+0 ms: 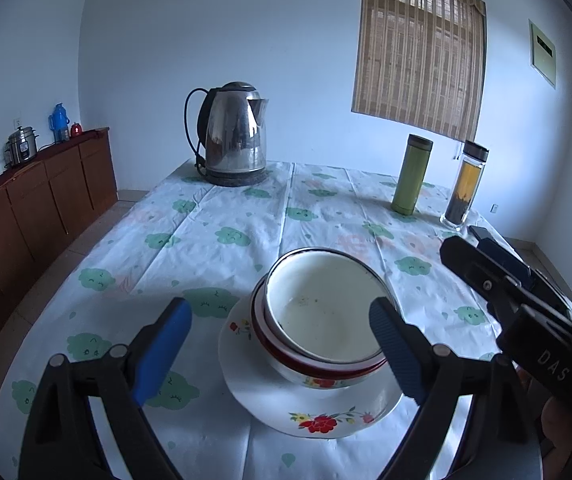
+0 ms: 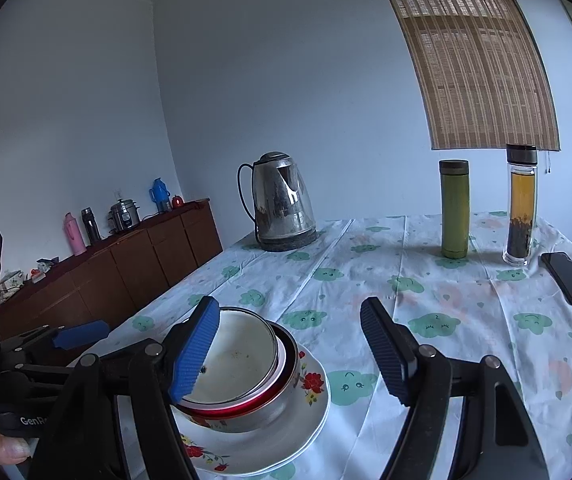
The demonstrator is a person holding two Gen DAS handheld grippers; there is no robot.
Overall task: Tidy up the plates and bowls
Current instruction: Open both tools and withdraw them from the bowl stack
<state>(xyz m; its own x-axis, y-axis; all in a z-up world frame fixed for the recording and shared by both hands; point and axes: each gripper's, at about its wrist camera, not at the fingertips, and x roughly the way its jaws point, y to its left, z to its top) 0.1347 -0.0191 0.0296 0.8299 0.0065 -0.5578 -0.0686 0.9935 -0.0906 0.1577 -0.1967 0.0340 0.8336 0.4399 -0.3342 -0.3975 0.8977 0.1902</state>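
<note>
Blue ribbed pads line both grippers, and both sets of jaws stand spread wide with nothing between them. Left gripper [image 1: 282, 348] hangs over the near edge of the table [image 1: 222, 216], its fingers flanking the stack of bowls [image 1: 322, 320] without touching it. Right gripper [image 2: 290, 350] hangs just right of the stack, its left pad [image 2: 196, 354] in front of the top bowl's rim; contact cannot be judged. The stack, a white bowl nested in red-rimmed bowls, sits tilted on a floral plate [image 1: 314, 420] near the table's near edge. Toward the far edge stand a steel kettle [image 1: 235, 134], a green flask [image 1: 411, 174] and a tea bottle [image 1: 464, 184]. A phone [image 2: 569, 278] lies by the right edge.
</note>
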